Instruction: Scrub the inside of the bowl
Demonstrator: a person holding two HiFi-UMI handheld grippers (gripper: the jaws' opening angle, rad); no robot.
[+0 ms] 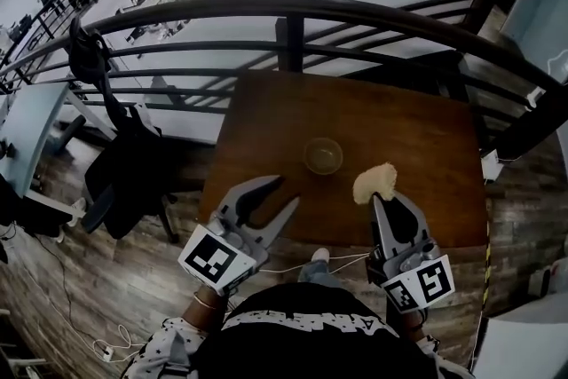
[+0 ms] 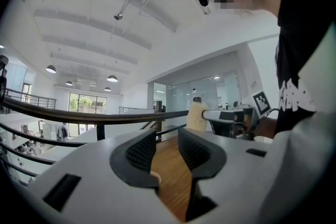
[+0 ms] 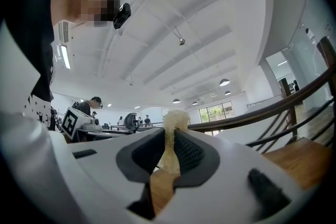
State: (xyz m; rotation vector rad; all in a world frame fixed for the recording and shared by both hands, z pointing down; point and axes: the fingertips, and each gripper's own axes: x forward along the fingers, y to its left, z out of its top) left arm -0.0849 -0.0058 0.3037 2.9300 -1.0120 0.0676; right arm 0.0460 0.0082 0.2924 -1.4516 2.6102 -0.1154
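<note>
The bowl (image 1: 323, 155) stands upright near the middle of the brown wooden desk (image 1: 426, 138). It looks empty, though the head view shows it too small to be sure.

The right gripper (image 1: 387, 200) is clenched on a pale yellow sponge (image 1: 375, 182). Its own view shows the sponge squeezed thin between the dark pads, with the fluffy end sticking out past the tips. The sponge hangs just right of the bowl, a little nearer the person, and does not touch it.

The left gripper (image 1: 286, 191) is released, with its jaws apart and nothing between them. It sits left of the bowl on the person's side, near the rim but clear of it. Beyond the bowl, past the desk's far edge, runs a dark railing (image 1: 293, 9).

This looks like the approach step: sponge in hand, both tools closing on the bowl, scrubbing not yet begun. Next, the left gripper probably needs to take the bowl's rim or brace its wall, because a small light bowl would likely slide under pressure. The right gripper must then lift the sponge over the rim, tip it down inside, and press it against the inner wall firmly enough to rub without knocking the bowl over.
</note>
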